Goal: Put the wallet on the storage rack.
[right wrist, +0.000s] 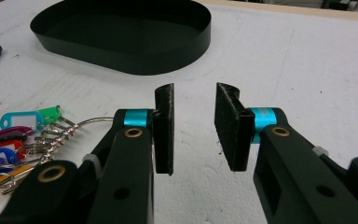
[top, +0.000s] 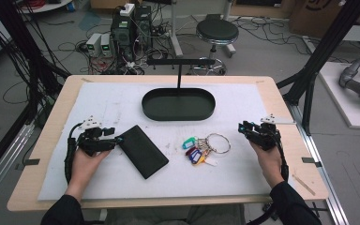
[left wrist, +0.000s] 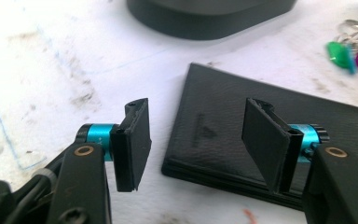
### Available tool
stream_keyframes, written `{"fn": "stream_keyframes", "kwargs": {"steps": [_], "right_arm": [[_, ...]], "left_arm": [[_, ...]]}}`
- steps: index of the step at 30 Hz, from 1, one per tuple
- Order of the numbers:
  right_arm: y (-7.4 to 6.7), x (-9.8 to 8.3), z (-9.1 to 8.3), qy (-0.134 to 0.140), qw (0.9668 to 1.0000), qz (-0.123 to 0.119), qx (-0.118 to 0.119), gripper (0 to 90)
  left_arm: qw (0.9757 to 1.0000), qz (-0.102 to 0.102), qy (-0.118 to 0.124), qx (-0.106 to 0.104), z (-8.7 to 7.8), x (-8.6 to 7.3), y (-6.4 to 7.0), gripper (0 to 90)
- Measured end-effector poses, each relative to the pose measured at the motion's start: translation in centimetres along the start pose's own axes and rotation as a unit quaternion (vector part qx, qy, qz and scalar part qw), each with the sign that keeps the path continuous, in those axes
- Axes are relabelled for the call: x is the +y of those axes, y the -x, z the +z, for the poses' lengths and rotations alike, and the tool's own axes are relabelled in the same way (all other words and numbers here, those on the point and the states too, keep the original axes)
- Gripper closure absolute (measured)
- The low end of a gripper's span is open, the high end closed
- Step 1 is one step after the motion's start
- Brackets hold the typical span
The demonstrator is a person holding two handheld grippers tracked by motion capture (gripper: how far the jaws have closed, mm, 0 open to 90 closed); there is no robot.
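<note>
We view a wooden table [top: 281, 101] covered by a white mat [top: 117, 105], on which all objects rest. Largest among them is the black oval tray [top: 178, 104], lying toward the far edge of the mat at its centre; a black T-shaped stand [top: 180, 61] rises just behind it. Nearer the person, left of centre, lies the black wallet [top: 142, 151], flat on the mat and turned diagonally. Right of it, and apart from it, lies the key bunch [top: 205, 149], a metal ring with coloured plastic tags fanned toward the wallet.

The left gripper [top: 118, 139] lies level at the wallet's upper left corner. In the left gripper view we see its jaws [left wrist: 196, 142] standing well apart, empty, with that corner of the wallet [left wrist: 223, 126] lying on the mat beyond and below the gap; the pads do not press on it. The wallet is therefore free.

The right gripper [top: 240, 127] is held at the right side of the mat, beside the key bunch but clear of it. In the right gripper view its jaws [right wrist: 193, 126] stand moderately apart with bare mat between them, the key bunch [right wrist: 23, 135] to the left and the tray [right wrist: 121, 35] beyond.
</note>
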State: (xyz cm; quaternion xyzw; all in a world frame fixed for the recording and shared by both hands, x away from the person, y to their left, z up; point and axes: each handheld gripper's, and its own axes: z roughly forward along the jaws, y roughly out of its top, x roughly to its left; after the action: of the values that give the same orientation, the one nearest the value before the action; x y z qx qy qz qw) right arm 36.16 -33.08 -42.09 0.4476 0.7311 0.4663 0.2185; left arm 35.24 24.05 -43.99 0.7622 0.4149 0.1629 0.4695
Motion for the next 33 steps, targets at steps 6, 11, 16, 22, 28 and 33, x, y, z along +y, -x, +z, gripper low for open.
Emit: {"fn": "stream_keyframes", "kwargs": {"steps": [6,11,16,22,28,33], "right_arm": [[-0.1,0.0,0.0,-0.001,1.0000,-0.006,0.000,69.7],[-0.2,0.0,-0.1,0.002,0.9999,-0.011,-0.001,69.7],[-0.4,0.1,-0.1,0.002,0.9999,-0.014,-0.003,70.1],[-0.9,0.3,0.0,0.004,0.9997,-0.023,-0.001,70.2],[-2.8,0.6,0.6,0.004,0.9987,-0.038,0.033,67.7],[-6.0,1.0,1.8,-0.003,0.9934,-0.062,0.097,63.0]], "left_arm": [[0.9991,0.004,-0.037,-0.018,0.8,-0.4,0.2,48.9],[0.9995,-0.012,-0.029,-0.004,-0.1,-1.1,1.0,60.7],[0.9989,-0.042,-0.016,0.010,-1.1,-2.4,2.7,67.4],[0.9980,-0.060,-0.016,0.011,-1.9,-3.2,4.8,71.7],[0.9985,-0.052,-0.018,0.006,-2.1,-3.5,6.3,72.9],[0.9986,-0.049,-0.019,0.002,-2.2,-3.6,6.2,72.6]]}}
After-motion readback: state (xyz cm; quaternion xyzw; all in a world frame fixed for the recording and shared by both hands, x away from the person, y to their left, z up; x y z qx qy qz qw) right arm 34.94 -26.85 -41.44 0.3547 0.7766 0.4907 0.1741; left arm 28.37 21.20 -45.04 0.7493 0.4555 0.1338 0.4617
